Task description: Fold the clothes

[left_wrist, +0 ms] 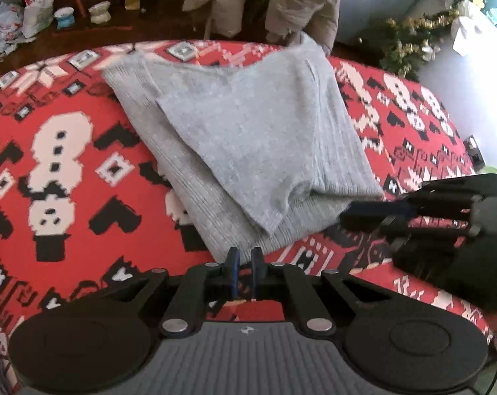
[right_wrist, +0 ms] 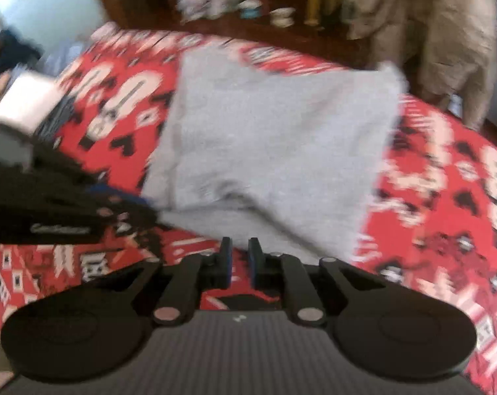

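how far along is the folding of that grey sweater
Mostly done, it looks: the grey sweater lies on the red patterned cloth as a compact stack, with one layer doubled over the ribbed one. In hand: nothing. The left gripper and right gripper sit at its near edge, nearly shut, with no fabric between their fingers. Left: perhaps squaring the skewed top layer and moving the stack aside.

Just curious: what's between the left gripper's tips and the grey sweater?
Nothing: the left gripper sits right at the grey sweater's near edge, seen from the left wrist view.
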Motion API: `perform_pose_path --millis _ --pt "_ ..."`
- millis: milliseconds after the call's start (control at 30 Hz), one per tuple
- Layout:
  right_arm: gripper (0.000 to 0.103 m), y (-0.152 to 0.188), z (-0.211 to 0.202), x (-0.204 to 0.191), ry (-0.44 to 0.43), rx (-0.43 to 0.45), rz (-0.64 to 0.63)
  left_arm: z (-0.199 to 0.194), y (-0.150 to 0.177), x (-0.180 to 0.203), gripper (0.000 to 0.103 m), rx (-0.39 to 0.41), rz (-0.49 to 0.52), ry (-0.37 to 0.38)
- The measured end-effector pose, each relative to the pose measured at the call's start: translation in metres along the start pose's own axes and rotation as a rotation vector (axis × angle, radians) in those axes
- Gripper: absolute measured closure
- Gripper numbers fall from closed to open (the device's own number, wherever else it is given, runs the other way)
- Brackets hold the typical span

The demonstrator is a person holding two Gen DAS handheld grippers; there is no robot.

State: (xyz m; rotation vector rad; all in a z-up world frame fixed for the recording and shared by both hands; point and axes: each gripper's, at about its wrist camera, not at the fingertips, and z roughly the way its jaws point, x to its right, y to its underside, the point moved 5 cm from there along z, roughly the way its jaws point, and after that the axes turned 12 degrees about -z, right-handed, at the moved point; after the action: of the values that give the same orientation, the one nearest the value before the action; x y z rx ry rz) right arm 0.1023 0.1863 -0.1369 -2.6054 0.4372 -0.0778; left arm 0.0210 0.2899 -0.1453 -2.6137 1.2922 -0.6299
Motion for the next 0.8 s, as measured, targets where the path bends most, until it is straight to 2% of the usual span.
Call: perform_pose_path --millis 133,200,300,433,533,567,600,667,800 --pt "0.092 0.001 0.001 0.032 0.068 0.006 0.099 0.002 -0.012 -0.006 0.095 0.045 -0.051 -0.030" --pt "0.092 0.004 0.009 0.043 0.084 -0.009 0.134 0.009 -0.015 -0.011 0.095 0.024 -0.100 -0.020" --pt "0.093 0.009 0.010 0.043 0.088 0.000 0.139 0.014 -0.009 -0.016 0.094 0.022 -0.101 -0.018" --pt "0.091 0.021 0.008 0.039 0.033 -0.060 0.166 0.010 -0.003 -0.016 0.094 -0.009 -0.095 -0.018" --pt "0.089 0.026 0.002 0.039 0.035 -0.103 0.158 0.005 -0.003 -0.020 0.091 -0.038 -0.110 -0.040" --pt "0.085 0.025 -0.003 0.042 0.032 -0.094 0.171 -0.001 -0.004 -0.022 0.088 -0.024 -0.119 -0.044" --pt "0.076 0.024 -0.009 0.045 0.029 -0.083 0.185 -0.005 -0.006 -0.025 0.085 -0.010 -0.128 -0.048" --pt "0.075 0.019 -0.020 0.054 0.040 -0.050 0.229 -0.014 -0.013 -0.031 0.082 0.022 -0.146 -0.060" --pt "0.069 0.001 -0.032 0.081 0.130 0.031 0.284 -0.025 -0.040 -0.043 0.079 0.101 -0.187 -0.095"
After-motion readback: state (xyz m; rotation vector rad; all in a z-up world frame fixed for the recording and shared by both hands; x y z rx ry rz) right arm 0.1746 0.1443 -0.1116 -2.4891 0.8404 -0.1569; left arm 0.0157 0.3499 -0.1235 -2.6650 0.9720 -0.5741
